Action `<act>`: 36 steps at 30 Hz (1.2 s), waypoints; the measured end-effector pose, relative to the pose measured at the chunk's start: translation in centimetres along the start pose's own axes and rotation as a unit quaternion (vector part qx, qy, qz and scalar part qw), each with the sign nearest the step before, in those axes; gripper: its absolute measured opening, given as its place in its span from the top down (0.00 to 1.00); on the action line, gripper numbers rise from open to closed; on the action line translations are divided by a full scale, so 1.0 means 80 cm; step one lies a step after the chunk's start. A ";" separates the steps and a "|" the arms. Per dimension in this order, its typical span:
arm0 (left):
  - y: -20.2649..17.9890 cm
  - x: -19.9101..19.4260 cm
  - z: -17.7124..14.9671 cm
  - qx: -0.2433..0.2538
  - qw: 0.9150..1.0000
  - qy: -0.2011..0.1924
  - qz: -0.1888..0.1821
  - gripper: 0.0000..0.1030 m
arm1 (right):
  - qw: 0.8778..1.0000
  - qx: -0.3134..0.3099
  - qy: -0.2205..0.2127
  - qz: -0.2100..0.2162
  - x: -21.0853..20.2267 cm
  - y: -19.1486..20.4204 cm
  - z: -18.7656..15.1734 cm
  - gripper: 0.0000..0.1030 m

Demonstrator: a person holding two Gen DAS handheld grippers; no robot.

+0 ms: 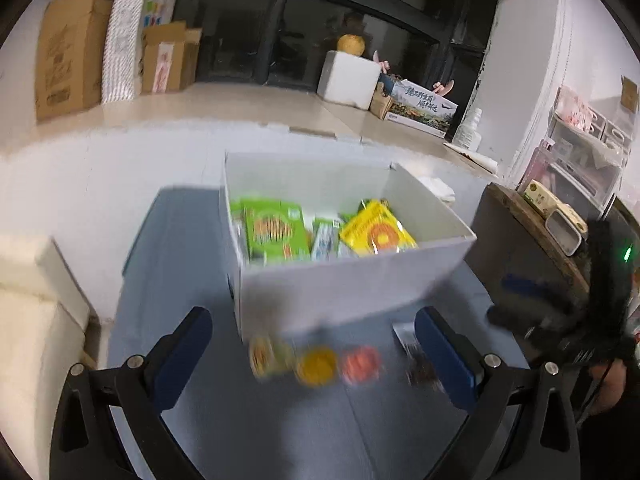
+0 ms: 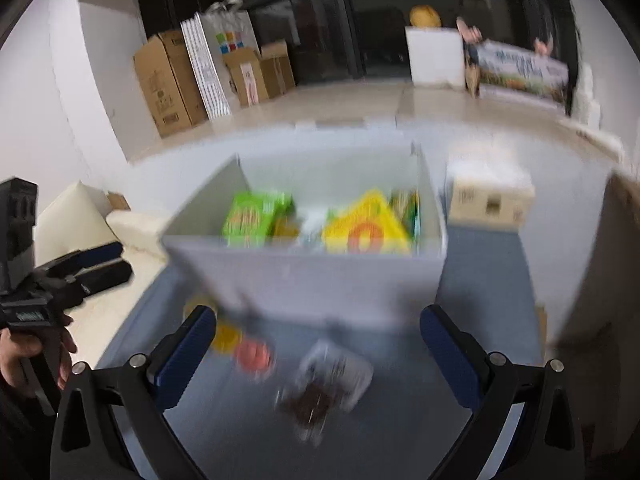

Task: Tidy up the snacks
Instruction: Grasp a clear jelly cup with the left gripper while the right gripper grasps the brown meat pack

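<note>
Clear-wrapped, the dark snack packet [image 2: 326, 384] lies on the blue desk [image 2: 480, 280] at 12 o'clock from the right tongs [image 2: 320, 354], between their released blades, long axis toward 1 o'clock. The left tongs [image 1: 314, 354], also released and empty, face three round snacks [image 1: 316, 364]; the white box [image 1: 352, 284] stands just beyond.

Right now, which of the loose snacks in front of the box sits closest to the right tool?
The clear packet with dark brown contents, lying between the right tool's open fingers; the yellow and orange-red round snacks lie further left.
</note>
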State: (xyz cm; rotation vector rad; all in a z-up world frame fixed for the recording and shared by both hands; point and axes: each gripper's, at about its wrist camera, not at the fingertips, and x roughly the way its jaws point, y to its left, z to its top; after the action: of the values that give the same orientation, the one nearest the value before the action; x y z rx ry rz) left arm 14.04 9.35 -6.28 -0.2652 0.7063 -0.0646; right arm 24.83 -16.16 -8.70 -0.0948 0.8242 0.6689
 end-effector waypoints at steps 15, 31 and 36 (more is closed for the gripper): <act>0.004 -0.004 -0.072 -0.027 0.999 0.040 -0.012 0.00 | 0.993 -0.048 0.079 -0.076 0.093 0.021 -0.067 0.00; 0.009 0.025 -0.081 -0.024 0.998 0.063 -0.010 0.00 | 0.997 -0.054 0.057 -0.028 0.088 0.008 -0.069 0.28; 0.022 0.044 -0.071 -0.021 0.998 0.061 -0.016 0.00 | 0.998 -0.053 0.029 -0.013 0.046 0.014 -0.064 0.28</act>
State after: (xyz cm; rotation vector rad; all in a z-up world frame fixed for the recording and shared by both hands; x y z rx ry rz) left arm 12.97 9.29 -13.13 -0.3146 0.8253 -0.0961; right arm 22.62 -15.04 -14.64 -0.2212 0.8415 0.6886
